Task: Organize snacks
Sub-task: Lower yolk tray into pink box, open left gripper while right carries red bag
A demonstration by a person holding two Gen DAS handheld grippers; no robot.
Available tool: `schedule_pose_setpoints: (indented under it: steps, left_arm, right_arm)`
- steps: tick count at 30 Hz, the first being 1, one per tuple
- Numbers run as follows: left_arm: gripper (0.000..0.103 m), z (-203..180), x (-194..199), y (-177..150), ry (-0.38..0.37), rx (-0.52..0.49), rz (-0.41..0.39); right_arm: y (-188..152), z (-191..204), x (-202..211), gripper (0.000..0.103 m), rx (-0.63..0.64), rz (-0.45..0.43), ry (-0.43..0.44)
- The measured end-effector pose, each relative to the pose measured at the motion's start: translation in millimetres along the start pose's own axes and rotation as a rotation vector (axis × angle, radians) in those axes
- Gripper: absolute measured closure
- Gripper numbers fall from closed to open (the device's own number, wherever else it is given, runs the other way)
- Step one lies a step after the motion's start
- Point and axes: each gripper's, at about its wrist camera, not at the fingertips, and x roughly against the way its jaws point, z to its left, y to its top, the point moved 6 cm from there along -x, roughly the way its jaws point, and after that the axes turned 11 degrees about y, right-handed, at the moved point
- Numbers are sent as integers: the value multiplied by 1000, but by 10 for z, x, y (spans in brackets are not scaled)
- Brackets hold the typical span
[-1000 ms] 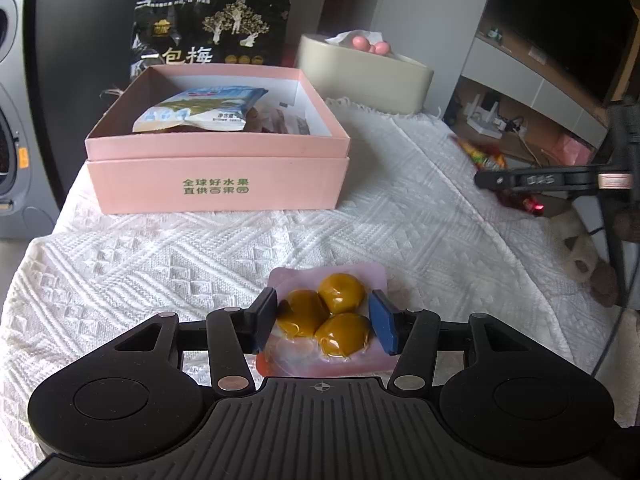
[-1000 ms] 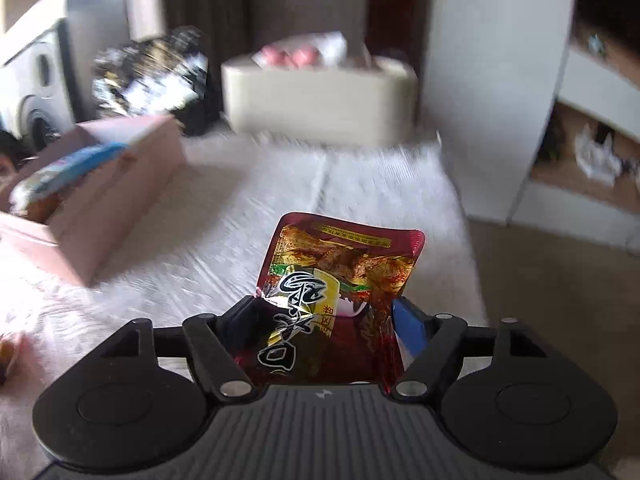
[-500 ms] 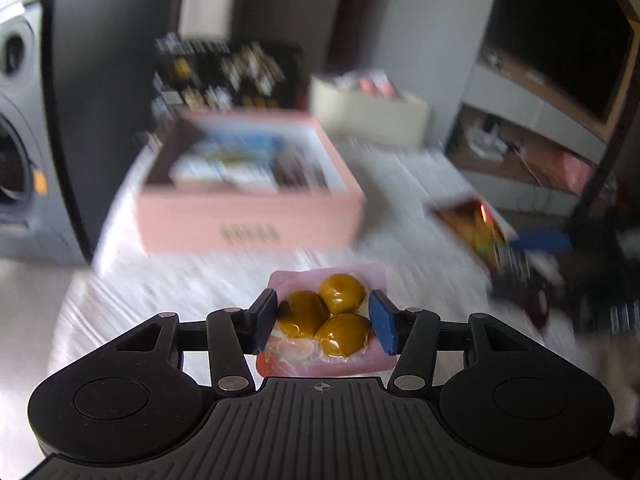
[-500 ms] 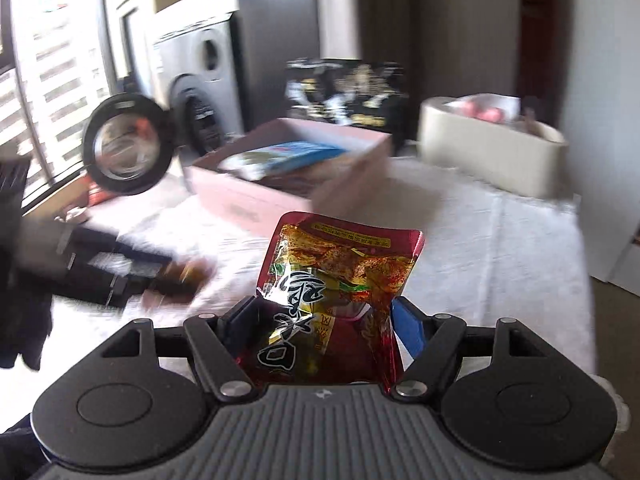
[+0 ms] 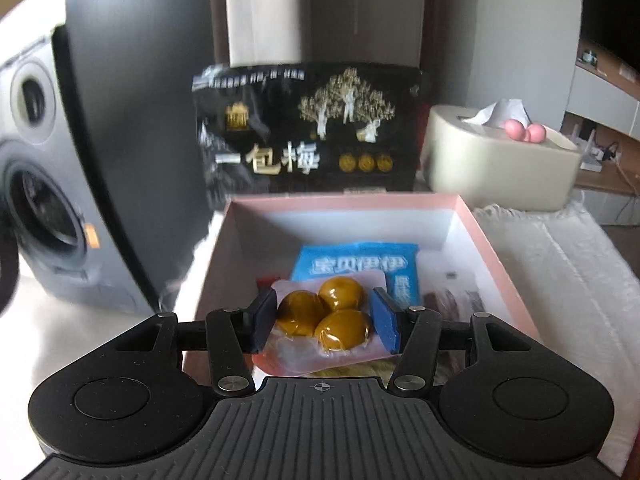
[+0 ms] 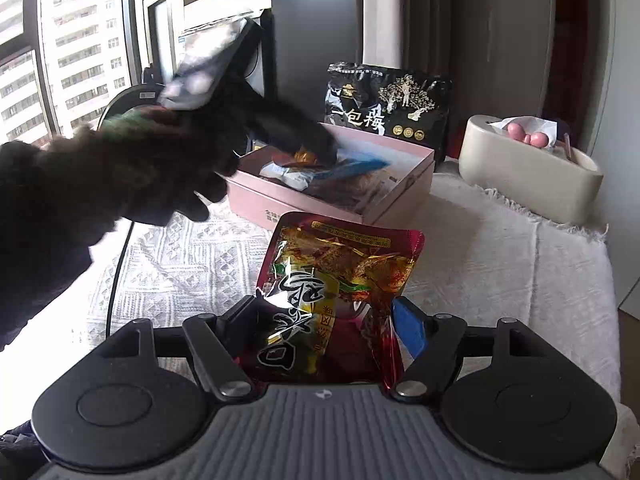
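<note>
The pink box (image 5: 496,248) already has some snacks in it: a blue pack (image 5: 356,268), a dark brown pack (image 5: 452,300) beside it, and more that I cannot make out; so part of the job looks done; two snacks are not in yet, one in each gripper

The left gripper (image 5: 324,320) is over the box; between its blue pads (image 5: 384,320) sits the plum pack (image 5: 320,316); the jaws are opening, but the pads look to be touching the sides of the pack, so it is not let go yet; I think the drop into the box is the step in hand

The right gripper (image 6: 324,332) is clamped on the red pack (image 6: 340,288); it hangs above the white cloth (image 6: 500,280), near the box but not over it; this pack must go in after

The plum pack is a flat pink pouch with a clear front; three round yellow-brown plums show through, close together; it looks soft and shiny

The red pack is a shiny foil bag, red and gold, with big black letters; it is crinkled and stands up between the jaws

A big black bag (image 5: 308,132) stands behind the box; a cream tissue box (image 5: 500,168) sits to its right; I cannot tell if the black bag must go in too
</note>
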Motion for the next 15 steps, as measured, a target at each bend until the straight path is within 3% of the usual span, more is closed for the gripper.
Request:
schedule_pose_setpoints:
  steps: [8,10,15]
  left_arm:
    - [46,73,12,-1,-63,34,-15]
    - [46,127,14,0,-119,66,-15]
    - [47,449,99,62,-331,287,-57]
  right_arm:
    - [148,-170,-142,29,-16,0,-36]
    - [309,-218,-158,29,-12,-40,-53]
    - [800,-392,-295,29,-16,-126,-64]
